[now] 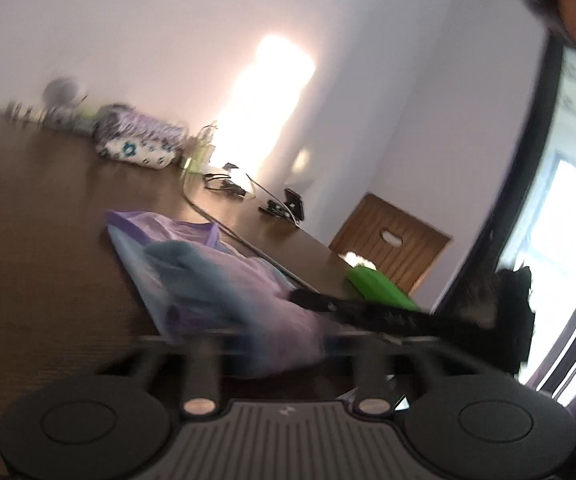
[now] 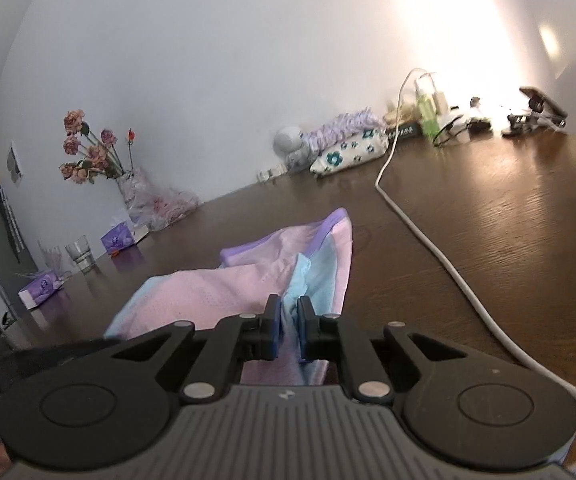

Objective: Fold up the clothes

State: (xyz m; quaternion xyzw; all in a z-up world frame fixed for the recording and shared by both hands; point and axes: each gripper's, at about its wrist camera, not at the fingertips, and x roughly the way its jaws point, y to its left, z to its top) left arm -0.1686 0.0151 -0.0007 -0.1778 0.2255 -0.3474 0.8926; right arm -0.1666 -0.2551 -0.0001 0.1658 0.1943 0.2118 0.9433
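Right tongs (image 2: 287, 316) pinch garment (image 2: 248, 280); left view blurs.

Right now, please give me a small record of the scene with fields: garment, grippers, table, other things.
garment: pink, blue and purple cloth, crumpled on the table
right gripper: shut on the cloth's near edge
left gripper: shut; its view is too blurred to show a grip
table: dark wood
other things: white cable right of the cloth; flowers far left

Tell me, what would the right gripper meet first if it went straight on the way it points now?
Probably only more of the pink and blue garment that the right gripper already pinches; beyond it lies bare wooden table.
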